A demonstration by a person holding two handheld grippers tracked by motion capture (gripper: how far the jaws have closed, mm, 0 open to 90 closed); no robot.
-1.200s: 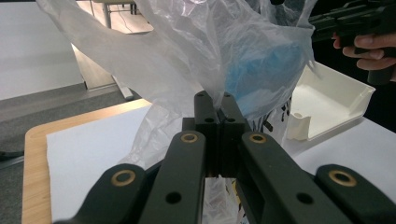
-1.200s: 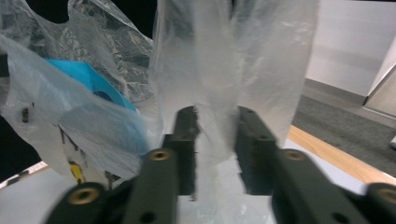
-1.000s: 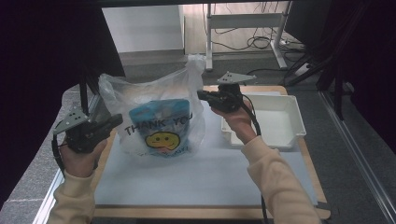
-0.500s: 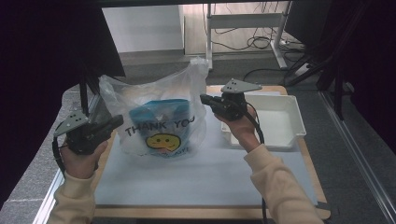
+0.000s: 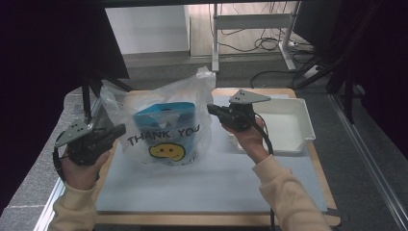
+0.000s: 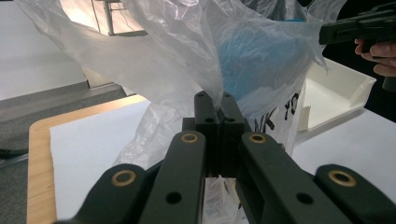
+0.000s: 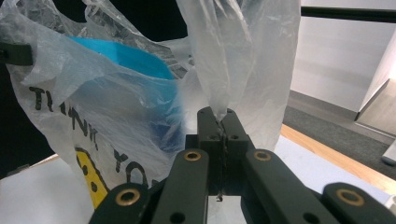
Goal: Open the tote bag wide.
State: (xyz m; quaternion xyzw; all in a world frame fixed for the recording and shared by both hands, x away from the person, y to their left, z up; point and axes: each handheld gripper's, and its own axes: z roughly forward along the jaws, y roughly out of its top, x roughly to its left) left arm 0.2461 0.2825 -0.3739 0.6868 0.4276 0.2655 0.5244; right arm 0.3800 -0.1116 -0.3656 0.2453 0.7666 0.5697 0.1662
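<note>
- Holding the plastic bag (image 5: pixel 163 122) by both sides, you have the left gripper (image 6: pixel 215 100) pinched fully shut on a gathered fold of its film, which rises straight out from between the jaws.
- Your right gripper (image 7: pixel 218 116) is likewise clamped tight on a twisted strip of the bag, probably a handle, drawn up above the jaw tips.
- Gripping opposite sides like this seems meant to keep the mouth spread and the bag upright on the white mat (image 5: pixel 202 183).
- Ahead of the left jaws and to the left of the right jaws, the bag body bulges around a blue container (image 5: pixel 166 113) inside it.
- The film is thin, translucent and crinkled, printed with black "THANK YOU" lettering and a yellow smiley; it will slip and stretch easily.
- A rigid white tray (image 5: pixel 288 125) with smooth raised walls sits beyond the bag from your left jaws.
</note>
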